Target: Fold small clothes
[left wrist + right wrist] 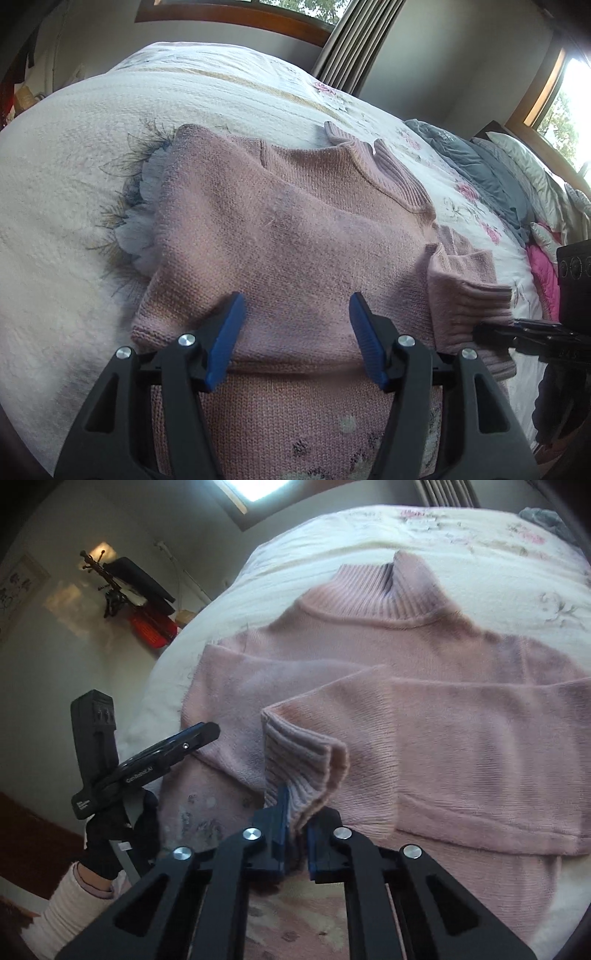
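Observation:
A small pink knit sweater (280,229) lies on the bed with its ribbed collar (384,590) at the far end. One sleeve is folded across the body, its ribbed cuff (299,768) toward me. My right gripper (295,834) is shut on that cuff. It shows at the right edge of the left wrist view as my right gripper (517,328), at the cuff (469,306). My left gripper (295,332) hovers open over the sweater's lower body, blue pads apart, nothing between them. In the right wrist view my left gripper (201,734) sits at the sweater's left edge, held by a gloved hand (110,842).
The bed carries a white quilt (74,184) with floral print. Grey and pink bedding and pillows (517,184) pile at its right end. A coat rack (110,587) with dark and red items stands by the wall. Curtains (354,40) hang behind the bed.

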Demonstrator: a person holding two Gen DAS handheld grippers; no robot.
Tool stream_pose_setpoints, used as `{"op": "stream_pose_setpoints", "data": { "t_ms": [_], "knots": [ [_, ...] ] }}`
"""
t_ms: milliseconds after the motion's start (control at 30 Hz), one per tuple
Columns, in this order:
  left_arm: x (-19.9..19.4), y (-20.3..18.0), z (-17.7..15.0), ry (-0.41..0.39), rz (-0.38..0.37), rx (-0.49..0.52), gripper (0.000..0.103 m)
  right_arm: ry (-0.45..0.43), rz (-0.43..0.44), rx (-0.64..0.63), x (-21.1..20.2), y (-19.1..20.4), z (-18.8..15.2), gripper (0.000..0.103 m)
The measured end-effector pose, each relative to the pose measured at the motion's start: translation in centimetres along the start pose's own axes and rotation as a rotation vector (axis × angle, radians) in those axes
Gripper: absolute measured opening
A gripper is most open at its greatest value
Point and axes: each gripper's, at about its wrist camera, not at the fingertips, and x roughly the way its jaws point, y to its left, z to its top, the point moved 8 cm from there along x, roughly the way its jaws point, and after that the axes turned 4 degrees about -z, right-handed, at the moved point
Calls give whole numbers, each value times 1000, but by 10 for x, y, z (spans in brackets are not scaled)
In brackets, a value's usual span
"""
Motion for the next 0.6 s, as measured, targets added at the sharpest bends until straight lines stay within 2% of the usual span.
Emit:
{"op": "stream_pose_setpoints", "data": {
  "t_ms": [167,300,433,600],
  "knots": [
    [0,1,0,-1,-5,-4,59,-84,-61,23,-45,-32,11,7],
    [1,0,-1,-2,7,7,59,-106,-135,63,-69,-72,17,7],
    [2,0,-1,-2,12,14,60,-78,-242,75,-77,-114,16,7],
    [4,-1,-1,-1,2,23,62,-16,-326,85,-66,-153,6,7]
  ]
}}
